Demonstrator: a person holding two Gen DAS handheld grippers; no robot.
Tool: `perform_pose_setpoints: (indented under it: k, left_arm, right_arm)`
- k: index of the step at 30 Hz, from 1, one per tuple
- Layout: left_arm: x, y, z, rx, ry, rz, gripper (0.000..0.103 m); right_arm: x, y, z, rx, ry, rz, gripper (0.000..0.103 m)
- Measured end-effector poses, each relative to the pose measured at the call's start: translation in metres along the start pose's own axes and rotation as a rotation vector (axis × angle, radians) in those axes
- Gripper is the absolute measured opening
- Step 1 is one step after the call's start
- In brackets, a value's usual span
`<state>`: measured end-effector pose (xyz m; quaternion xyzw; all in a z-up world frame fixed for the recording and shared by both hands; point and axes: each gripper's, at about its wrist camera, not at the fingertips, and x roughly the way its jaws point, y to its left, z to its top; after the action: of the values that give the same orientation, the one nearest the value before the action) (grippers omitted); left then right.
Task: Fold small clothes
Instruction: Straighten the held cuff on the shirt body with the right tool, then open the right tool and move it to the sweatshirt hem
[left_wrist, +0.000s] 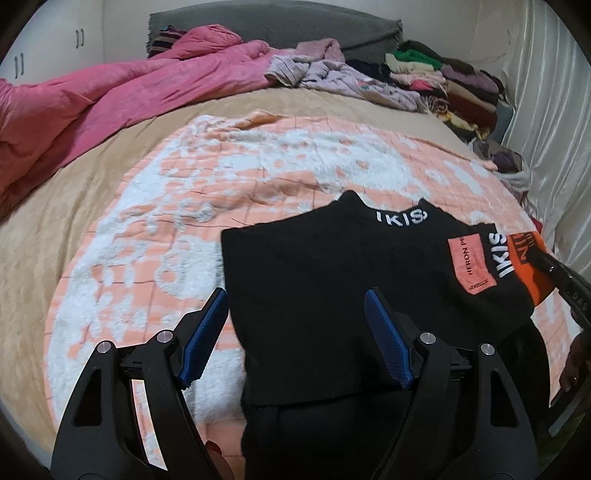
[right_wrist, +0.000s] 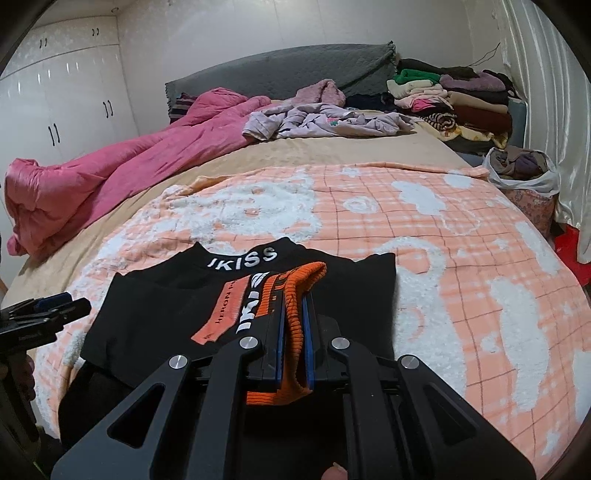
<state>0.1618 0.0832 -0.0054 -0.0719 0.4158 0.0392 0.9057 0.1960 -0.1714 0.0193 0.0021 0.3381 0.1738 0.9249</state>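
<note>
My right gripper (right_wrist: 293, 325) is clamped on the orange ribbed cuff (right_wrist: 295, 291); I'd lay that sleeve flat across the black sweater (left_wrist: 314, 288) — left gripper (left_wrist: 295, 332) gaping, holding nothing — then release.

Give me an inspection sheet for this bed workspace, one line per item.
Surface: peach-and-white checked fleece blanket over a tan bedsheet.
Job's things: black knit top with white lettering, flat; its orange ribbed cuff folded across.
Clutter: crumpled pink quilt, lilac garments, stacked folded clothes.
Grippers: left gripper open above the top; right gripper shut on the cuff.
Cables: nothing seen.
Surroundings: white wardrobe doors, grey headboard.
</note>
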Motion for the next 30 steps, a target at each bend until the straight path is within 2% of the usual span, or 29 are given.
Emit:
perform_pose_setpoints:
  k: [4,6,7,13,17,22,26,28,30]
  left_arm:
    - [0.015,-0.008,-0.001,0.03,0.032,0.009,0.068]
    - [0.021,-0.01,-0.004,0.042,0.049,0.016,0.068]
    - [0.024,-0.011,-0.006,0.044,0.057,0.015,0.068]
    - [0.033,-0.012,-0.016,0.061,0.093,0.02,0.068]
    - [0.038,-0.013,-0.022,0.084,0.115,0.039,0.068]
    - [0.041,-0.014,-0.026,0.096,0.127,0.04,0.068]
    - [0.042,-0.012,-0.028,0.097,0.131,0.033,0.068]
    - [0.041,-0.011,-0.029,0.091,0.132,0.027,0.068]
    - [0.04,-0.011,-0.03,0.093,0.129,0.025,0.068]
  right_arm:
    - [0.006,-0.003,-0.003,0.009,0.011,-0.029,0.009]
    - [0.007,-0.006,-0.005,0.023,0.006,-0.059,0.022]
    - [0.007,-0.009,-0.006,0.038,0.01,-0.064,0.024]
    - [0.012,-0.003,-0.023,0.027,0.055,-0.044,0.025]
    - [0.015,0.012,-0.032,-0.007,0.085,-0.009,0.033]
    - [0.022,0.035,-0.04,-0.074,0.12,0.045,0.034]
    - [0.038,0.034,-0.049,-0.079,0.188,0.035,0.036]
    - [0.046,0.024,-0.054,-0.068,0.219,-0.033,0.036]
    - [0.049,0.011,-0.058,-0.014,0.227,-0.014,0.036]
